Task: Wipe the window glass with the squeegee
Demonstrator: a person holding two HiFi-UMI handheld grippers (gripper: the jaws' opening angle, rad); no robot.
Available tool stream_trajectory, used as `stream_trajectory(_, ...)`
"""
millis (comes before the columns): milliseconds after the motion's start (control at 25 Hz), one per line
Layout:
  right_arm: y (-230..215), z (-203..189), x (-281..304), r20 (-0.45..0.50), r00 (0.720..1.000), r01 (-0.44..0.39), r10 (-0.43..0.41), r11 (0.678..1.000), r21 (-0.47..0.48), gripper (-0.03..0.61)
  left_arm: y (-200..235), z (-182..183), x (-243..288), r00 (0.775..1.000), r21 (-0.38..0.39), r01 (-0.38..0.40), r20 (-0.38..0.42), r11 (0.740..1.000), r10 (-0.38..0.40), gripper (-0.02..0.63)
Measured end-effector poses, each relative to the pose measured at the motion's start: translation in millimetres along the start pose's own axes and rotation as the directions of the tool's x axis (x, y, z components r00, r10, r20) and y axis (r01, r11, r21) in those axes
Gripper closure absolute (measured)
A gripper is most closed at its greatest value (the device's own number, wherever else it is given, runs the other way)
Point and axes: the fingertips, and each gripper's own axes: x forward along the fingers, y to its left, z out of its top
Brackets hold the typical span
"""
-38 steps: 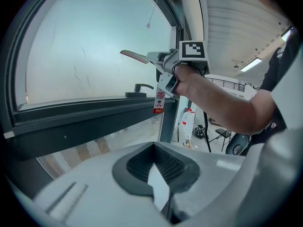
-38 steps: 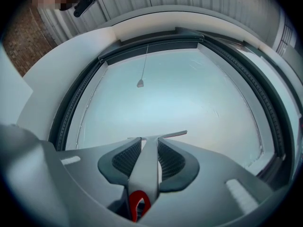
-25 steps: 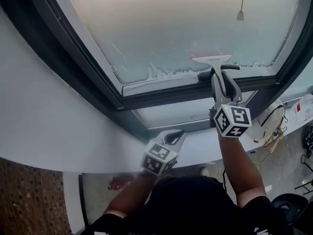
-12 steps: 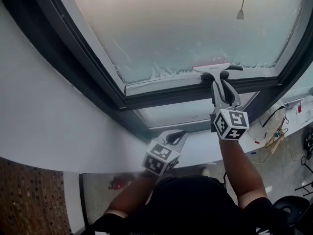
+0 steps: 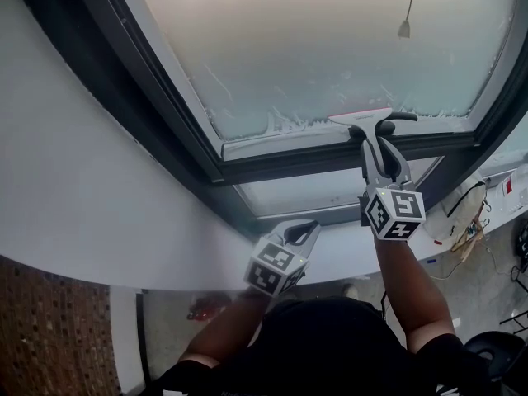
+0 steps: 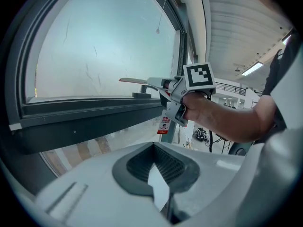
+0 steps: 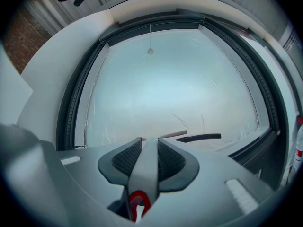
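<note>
Right tongs (image 5: 380, 143) are clamping shut on the handle of the grey squeegee with a white blade (image 5: 361, 116), and I am holding that blade at the bottom edge of the frosted window glass (image 5: 330, 40). Left tongs (image 5: 300, 228) are resting closed and empty below that glass, beside the white sill (image 5: 124, 221).

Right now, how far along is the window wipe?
Done: most of the glass looks free of suds. In hand: the right gripper is shut on the squeegee, whose blade sits at the pane's bottom edge. Left: a white foamy fringe lines that edge beside the blade, with streaks up the left side. The left gripper is shut, idle by the sill.
</note>
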Motion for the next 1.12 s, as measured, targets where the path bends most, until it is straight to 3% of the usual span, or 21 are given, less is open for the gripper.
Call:
stream_trajectory(200,33.1,28.4,-3.2,0.062,0.997,-0.050,0.050,0.999,0.004,0.451,10.9,-1.5,-12.7,1.000,-0.001,-0.013,0.010,1.000,0.013,0.614)
stream_trajectory(360,60.4,76.8,-3.7,0.163,0.982,-0.102,0.095,0.994,0.036,0.451,21.3,-1.4,-25.1,0.999,0.003,-0.032,0.016,0.999,0.032,0.614)
stream_trajectory(600,106.0,162.4,2.1,0.331,0.931,-0.160,0.152,0.987,-0.004,0.452,38.3,4.5,-43.0,0.998,0.016,-0.054,0.029,0.998,0.054,0.614)
stream_trajectory(800,121.6,230.6,9.6,0.442,0.884,-0.161,0.151,0.987,-0.014,0.451,41.7,4.3,-55.2,0.998,0.028,-0.055,0.031,0.998,0.054,0.614)
stream_trajectory(1120,129.9,305.9,27.0,0.532,0.835,-0.140,0.138,0.989,-0.037,0.451,43.5,-1.3,-63.6,0.998,0.031,-0.059,0.035,0.998,0.058,0.614)
